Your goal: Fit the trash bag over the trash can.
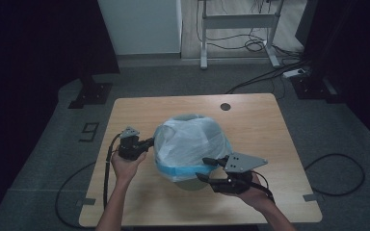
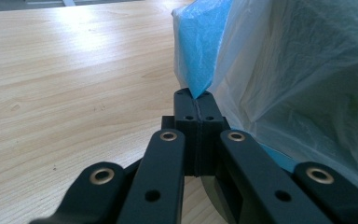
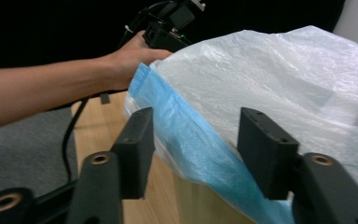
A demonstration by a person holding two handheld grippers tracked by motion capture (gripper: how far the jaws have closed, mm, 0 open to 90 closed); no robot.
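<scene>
A white plastic bag (image 1: 192, 139) with a blue band (image 1: 183, 169) along its edge is draped over a grey bin (image 1: 189, 183) in the middle of the wooden table (image 1: 250, 130). My left gripper (image 1: 150, 142) is at the bag's left side. In the left gripper view it (image 2: 196, 100) is shut on a fold of the blue band (image 2: 200, 42). My right gripper (image 1: 203, 169) is at the bag's front right, and it (image 3: 196, 122) is open. The blue band (image 3: 186, 135) runs between its jaws without the pads pressing on it. The bag (image 3: 284, 74) bulges behind them.
A round cable hole (image 1: 225, 106) is in the table near its far edge. Beyond the table stand a white desk frame (image 1: 238, 21), a dark stand (image 1: 90, 91) and a power strip (image 1: 295, 72). Cables (image 1: 335, 173) lie on the grey floor.
</scene>
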